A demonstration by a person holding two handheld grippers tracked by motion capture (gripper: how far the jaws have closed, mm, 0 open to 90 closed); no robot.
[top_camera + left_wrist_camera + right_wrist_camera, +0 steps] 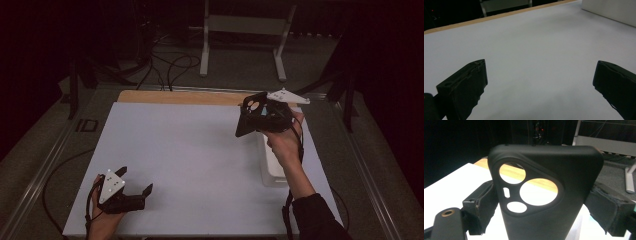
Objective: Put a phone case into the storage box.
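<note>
The phone case is black, with a cluster of round cut-outs for the lenses near its top, and it stands upright between the jaws of my right hand-held gripper. The two padded jaws press against its left and right edges, so that hand-held gripper is clamped on it. In the high view I hold the phone case lifted above the tabletop, over the far right part of the white sheet, with my right hand-held gripper just above the far end of a white tray that sits along the right edge. My right hand and dark sleeve come in over that tray.

My left hand-held gripper rests low at the near left corner of the tabletop, well apart from the phone case. Its jaws stand wide apart with nothing between them; in the left gripper view I see bare white surface between them and the tray's wall far off at the upper right. A wooden strip runs along the far edge of the tabletop.
</note>
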